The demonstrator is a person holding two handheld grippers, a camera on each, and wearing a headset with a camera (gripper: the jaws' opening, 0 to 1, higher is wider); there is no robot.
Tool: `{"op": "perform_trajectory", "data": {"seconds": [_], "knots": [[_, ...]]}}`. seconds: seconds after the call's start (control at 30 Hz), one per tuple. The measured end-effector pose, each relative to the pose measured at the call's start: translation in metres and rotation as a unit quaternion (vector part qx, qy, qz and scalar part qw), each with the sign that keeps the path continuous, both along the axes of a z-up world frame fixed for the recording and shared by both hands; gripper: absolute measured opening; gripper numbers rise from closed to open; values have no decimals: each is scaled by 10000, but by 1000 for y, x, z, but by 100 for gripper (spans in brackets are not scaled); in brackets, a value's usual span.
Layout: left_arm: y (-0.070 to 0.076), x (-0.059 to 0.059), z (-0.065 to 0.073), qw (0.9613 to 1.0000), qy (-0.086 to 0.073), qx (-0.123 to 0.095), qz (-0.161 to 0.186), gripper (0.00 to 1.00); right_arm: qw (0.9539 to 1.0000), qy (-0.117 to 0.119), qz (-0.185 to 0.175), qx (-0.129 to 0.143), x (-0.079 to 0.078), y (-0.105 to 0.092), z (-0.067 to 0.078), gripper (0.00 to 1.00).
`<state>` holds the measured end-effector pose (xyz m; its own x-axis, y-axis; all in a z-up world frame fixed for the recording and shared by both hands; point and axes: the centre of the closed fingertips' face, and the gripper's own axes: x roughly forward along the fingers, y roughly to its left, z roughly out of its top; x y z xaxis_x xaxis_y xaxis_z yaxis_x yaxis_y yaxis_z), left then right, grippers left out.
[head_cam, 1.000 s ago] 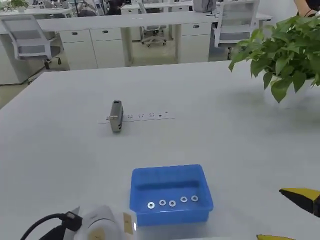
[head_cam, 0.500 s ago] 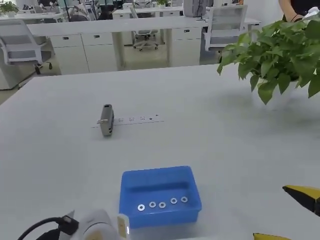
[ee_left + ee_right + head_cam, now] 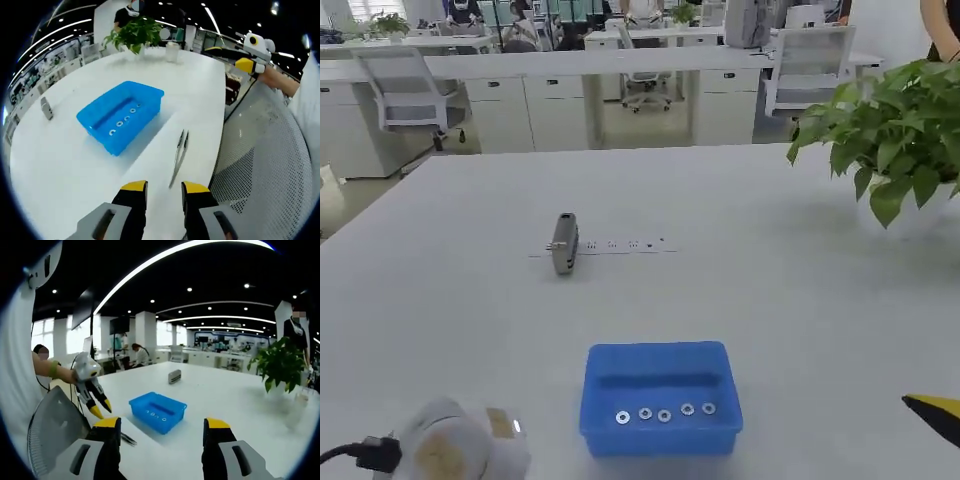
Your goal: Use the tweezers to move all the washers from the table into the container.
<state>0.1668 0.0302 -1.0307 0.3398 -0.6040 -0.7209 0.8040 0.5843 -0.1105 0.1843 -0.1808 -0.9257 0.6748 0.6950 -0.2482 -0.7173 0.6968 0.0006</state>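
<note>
**Washers in Container, Tweezers on Table**

Five small silver metal washers (image 3: 664, 413) lie in a row on the floor of the blue rectangular plastic container (image 3: 660, 438). The slim metal tweezers (image 3: 178, 154) lie flat on the white table (image 3: 770, 280), just beside the container, between it and the left gripper (image 3: 165, 187). The left gripper's jaws stand slightly apart, holding nothing. The right gripper (image 3: 162, 422) faces the container, jaws wide apart and empty.

Open-plan office. Large white table (image 3: 790, 290) up front, rows of white desks (image 3: 570, 62) behind with drawer units (image 3: 525, 115) and swivel chairs (image 3: 410, 85). Potted plant (image 3: 890, 130), recessed ceiling lights (image 3: 220, 317), people (image 3: 136, 354) seated at far desks.
</note>
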Motion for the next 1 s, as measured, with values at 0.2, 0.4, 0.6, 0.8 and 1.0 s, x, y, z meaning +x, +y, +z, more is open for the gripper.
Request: {"op": "perform_trajectory", "data": {"seconds": [0.2,0.4,0.6,0.8,1.0], "knots": [[21,4,41,9921,-679,-544,901,39,10000,52,-4,-16,5,2,-1,68],[41,10,89,9602,-1600,-1244,1920,62,9997,177,-125,125,11,-1,2,75],[62,3,127,9243,-2235,-1709,2579,80,9993,129,-230,280,18,-2,8,80],[78,1,141,9001,-2572,-1846,2993,94,9971,51,-436,620,23,2,18,89],[77,4,139,8955,-2601,-1872,3089,99,9945,-214,-723,724,26,-2,28,99]]}}
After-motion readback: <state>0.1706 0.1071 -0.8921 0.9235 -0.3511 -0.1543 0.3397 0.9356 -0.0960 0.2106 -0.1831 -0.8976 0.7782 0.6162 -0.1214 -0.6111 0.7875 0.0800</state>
